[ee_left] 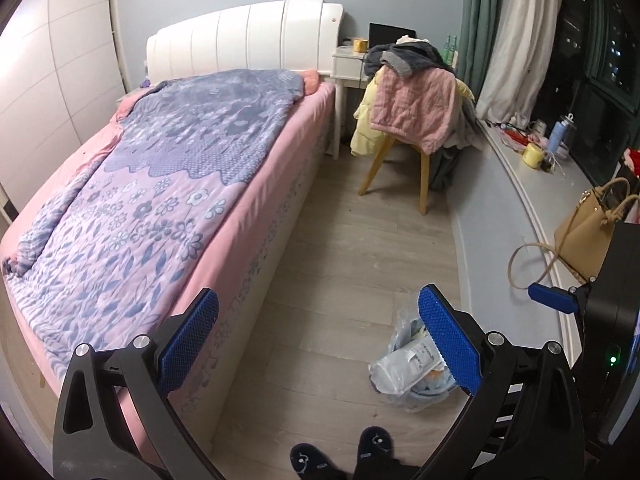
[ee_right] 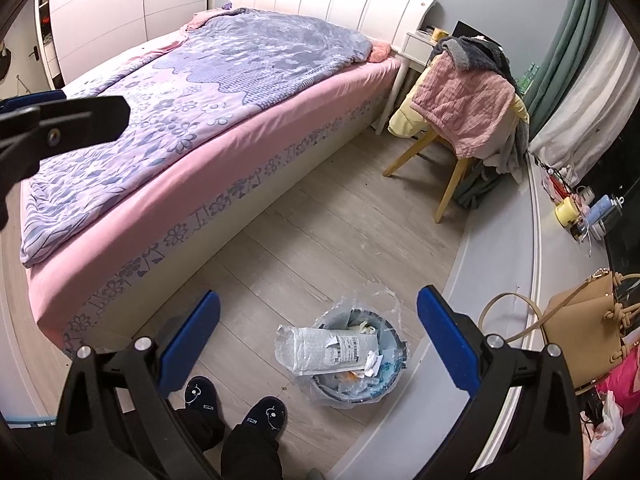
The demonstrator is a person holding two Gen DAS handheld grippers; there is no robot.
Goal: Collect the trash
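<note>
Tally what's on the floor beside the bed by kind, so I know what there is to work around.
Trash bins: 1, lined with a clear bag and full
Chairs: 1, piled with clothes
Slippers: 2, on the person's feet
Total: 4

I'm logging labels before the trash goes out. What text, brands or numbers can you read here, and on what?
No text can be read.
Shipping label on the grey mailer bag in the trash bin: printed lines and barcode, too blurred.
Slippers: small white face motif and tag, no legible words.
Green bottles by the desk: too small.
</note>
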